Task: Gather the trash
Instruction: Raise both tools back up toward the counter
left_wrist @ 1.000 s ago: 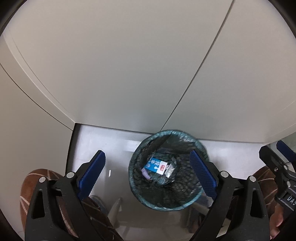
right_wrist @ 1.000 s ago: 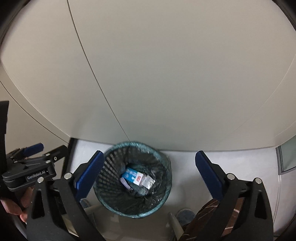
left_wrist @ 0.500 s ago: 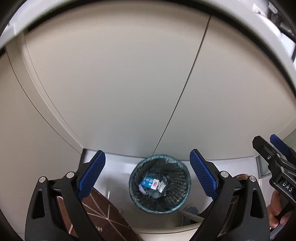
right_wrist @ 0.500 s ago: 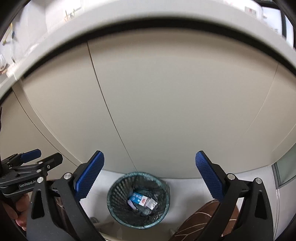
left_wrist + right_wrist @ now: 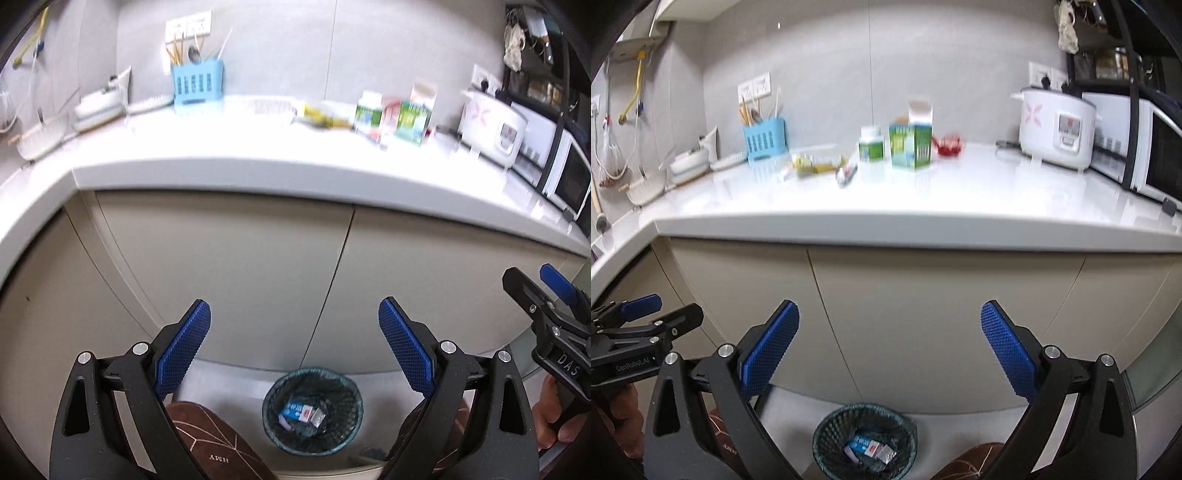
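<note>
Jaws on both the left gripper (image 5: 294, 325) and right gripper (image 5: 889, 326) stand wide apart, gripping nothing. Below them, on the floor by the cabinet, the bin (image 5: 864, 441) holds a blue carton (image 5: 862, 447). More trash, a green box (image 5: 910, 146) and a bottle (image 5: 870, 148), stands on the desk (image 5: 923, 199).

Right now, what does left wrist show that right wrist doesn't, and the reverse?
Left wrist only: the right gripper at its right edge, side on.

Right wrist only: the left gripper at its left edge, a red item beside the green carton, and a mesh bag hanging on the wall.

Both: the trash bin on the floor with a blue carton inside, blue utensil holder, rice cooker, microwave, and each camera's own gripper open and empty.
</note>
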Motion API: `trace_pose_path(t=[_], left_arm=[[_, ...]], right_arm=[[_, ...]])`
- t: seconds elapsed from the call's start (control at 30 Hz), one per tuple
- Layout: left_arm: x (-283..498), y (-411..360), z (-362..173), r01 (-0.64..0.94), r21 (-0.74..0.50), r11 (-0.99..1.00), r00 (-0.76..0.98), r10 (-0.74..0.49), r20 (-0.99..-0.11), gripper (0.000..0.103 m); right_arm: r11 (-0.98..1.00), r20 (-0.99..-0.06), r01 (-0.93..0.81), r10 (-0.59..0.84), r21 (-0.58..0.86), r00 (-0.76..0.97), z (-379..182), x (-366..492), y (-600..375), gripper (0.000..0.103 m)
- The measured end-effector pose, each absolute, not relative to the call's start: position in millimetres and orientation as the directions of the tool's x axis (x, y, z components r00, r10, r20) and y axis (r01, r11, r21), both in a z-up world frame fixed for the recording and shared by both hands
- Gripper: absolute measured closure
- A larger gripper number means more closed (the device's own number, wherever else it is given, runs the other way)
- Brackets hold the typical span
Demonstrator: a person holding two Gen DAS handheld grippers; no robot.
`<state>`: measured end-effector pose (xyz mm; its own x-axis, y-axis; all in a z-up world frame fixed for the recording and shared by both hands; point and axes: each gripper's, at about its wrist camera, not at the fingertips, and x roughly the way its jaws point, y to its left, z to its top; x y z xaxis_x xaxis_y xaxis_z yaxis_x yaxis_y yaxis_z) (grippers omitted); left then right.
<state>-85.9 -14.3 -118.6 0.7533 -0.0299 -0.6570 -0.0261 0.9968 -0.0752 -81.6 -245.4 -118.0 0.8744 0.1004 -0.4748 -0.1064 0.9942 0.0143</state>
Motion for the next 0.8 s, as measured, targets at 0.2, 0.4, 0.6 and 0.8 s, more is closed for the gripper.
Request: trace_pose_path(t=[0.2, 0.4, 0.6, 0.8], left_arm=[[-82.1, -20.7, -68.5, -0.024, -0.064, 0.998, 0.794, -0.020, -0.607, 0.012], [-70.7, -25.1, -37.4, -0.023, -0.061, 0.998, 0.817, -0.017, -0.577, 0.012], [-44.4, -23.0, -20.2, -0.032, -0.075, 0.997, 0.826, -0.016, -0.564, 0.011], [-6.3, -18.3, -16.2, -0.040, -0.083, 0.996, 0.817, -0.016, -0.576, 0.011]], right_arm=[[0.993, -0.429, -0.120, 0.112, 0.010, 0.896, -80.8, -83.8, -246.5, 0.008], [0.992, -0.392, -0.126, 0.112, -0.011, 0.913, -50.8, -71.7, -243.0, 0.008], [0.991, -0.375, -0.128, 0.107, -0.032, 0.921, -34.7, -40.4, -240.6, 0.008], [0.991, -0.397, -0.126, 0.102, -0.035, 0.912, -31.5, 4.4, -244.5, 0.008]])
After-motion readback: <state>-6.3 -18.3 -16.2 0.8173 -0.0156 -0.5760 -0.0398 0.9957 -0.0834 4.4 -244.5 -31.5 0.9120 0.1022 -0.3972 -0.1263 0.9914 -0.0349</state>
